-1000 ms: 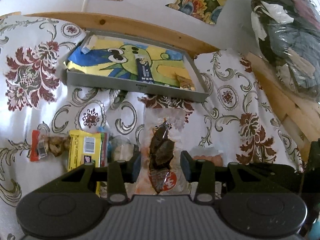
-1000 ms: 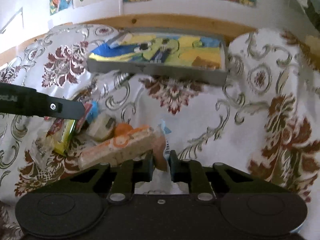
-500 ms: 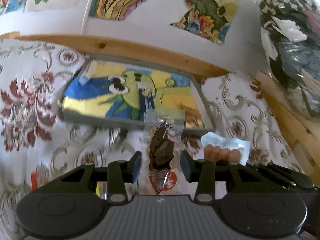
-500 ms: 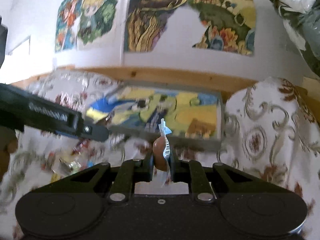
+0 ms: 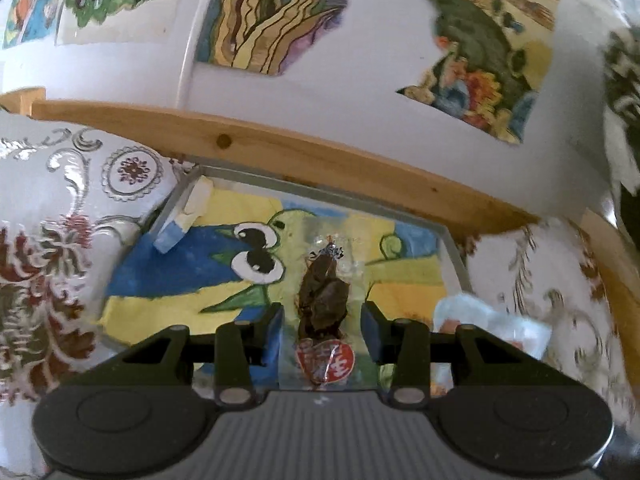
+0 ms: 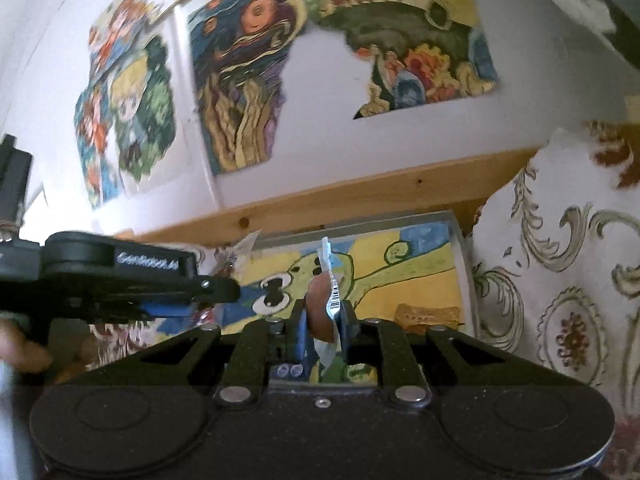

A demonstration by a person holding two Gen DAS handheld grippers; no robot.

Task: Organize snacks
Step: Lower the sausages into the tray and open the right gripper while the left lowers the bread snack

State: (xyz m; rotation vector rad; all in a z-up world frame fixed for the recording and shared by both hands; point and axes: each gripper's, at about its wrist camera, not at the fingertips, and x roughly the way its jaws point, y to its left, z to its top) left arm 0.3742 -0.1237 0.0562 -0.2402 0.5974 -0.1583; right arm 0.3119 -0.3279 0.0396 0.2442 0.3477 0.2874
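label on the clear snack packet point(image 5: 325, 312) too smeared to be read, tray point(image 6: 467, 276) front rim hidden by gripper bodies, hand point(image 6: 20, 354) cut off at left edge

Patterned cloth point(image 5: 60, 184), wooden rail point(image 5: 320, 160), paintings point(image 6: 240, 92) on wall.

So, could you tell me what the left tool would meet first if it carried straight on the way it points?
Most likely the painted floor of the grey tray, which lies ahead of the left tool and its clear snack packet; depth is uncertain.

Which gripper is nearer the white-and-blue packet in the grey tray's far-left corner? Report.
Left. The left gripper hovers just short of the packet; the right gripper is farther right.
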